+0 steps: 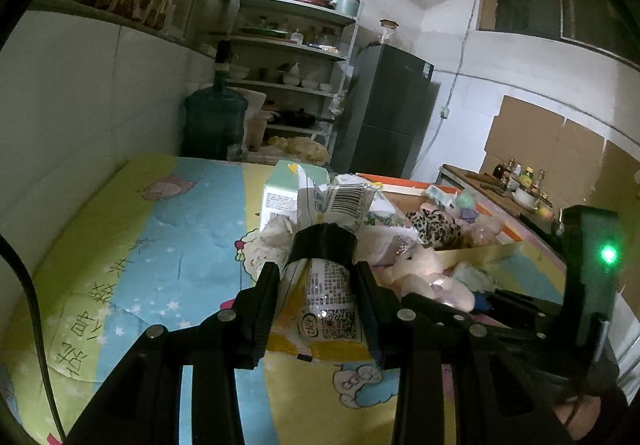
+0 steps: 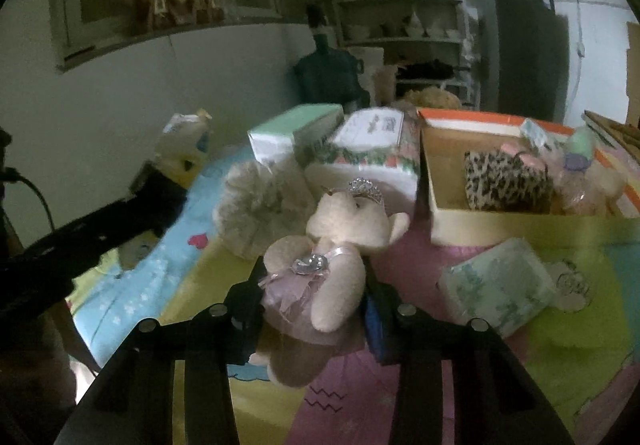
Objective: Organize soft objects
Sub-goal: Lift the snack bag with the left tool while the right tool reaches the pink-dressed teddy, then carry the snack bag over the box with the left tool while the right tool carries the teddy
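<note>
Gripping the plush bear [image 2: 336,245] across its middle, our right gripper [image 2: 316,285] has both pads pressed into the skirted body; head with crown points away from us, so its long axis runs along the fingers. The open box [image 2: 460,233] of soft things sits ahead and to the right, near. Our left gripper [image 1: 320,285] is clamped on a crinkly snack packet [image 1: 328,285], raised off the cartoon sheet [image 1: 160,245].
</note>
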`<act>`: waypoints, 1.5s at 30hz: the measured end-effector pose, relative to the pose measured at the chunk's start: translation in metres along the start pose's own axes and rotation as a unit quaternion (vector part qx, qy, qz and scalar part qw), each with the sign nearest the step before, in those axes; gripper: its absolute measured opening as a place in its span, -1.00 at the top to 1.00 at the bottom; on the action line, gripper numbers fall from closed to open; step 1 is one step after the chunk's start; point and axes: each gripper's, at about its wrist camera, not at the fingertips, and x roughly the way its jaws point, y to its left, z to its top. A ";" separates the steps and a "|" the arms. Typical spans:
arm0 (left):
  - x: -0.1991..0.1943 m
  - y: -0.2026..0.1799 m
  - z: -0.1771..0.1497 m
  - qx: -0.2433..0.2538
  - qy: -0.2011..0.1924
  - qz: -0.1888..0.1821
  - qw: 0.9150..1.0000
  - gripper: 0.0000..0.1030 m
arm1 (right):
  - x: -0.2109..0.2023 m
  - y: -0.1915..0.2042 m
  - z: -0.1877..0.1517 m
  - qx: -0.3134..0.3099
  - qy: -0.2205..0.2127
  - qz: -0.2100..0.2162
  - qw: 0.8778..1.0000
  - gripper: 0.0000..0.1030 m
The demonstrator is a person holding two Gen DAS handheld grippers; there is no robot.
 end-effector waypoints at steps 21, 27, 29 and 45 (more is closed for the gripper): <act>0.038 -0.068 0.029 0.013 0.003 0.003 1.000 0.28 | -0.045 -0.059 0.022 0.015 -0.057 -0.012 0.998 0.18; 0.053 -0.087 0.037 0.017 0.007 0.003 1.000 0.28 | -0.051 -0.083 0.030 0.021 -0.065 -0.021 0.997 0.18; 0.058 -0.094 0.040 0.018 0.009 0.002 1.000 0.28 | -0.053 -0.090 0.032 0.023 -0.067 -0.023 0.997 0.18; 0.110 -0.146 0.071 0.032 0.030 -0.018 0.999 0.28 | -0.071 -0.158 0.058 0.004 -0.096 -0.065 0.993 0.18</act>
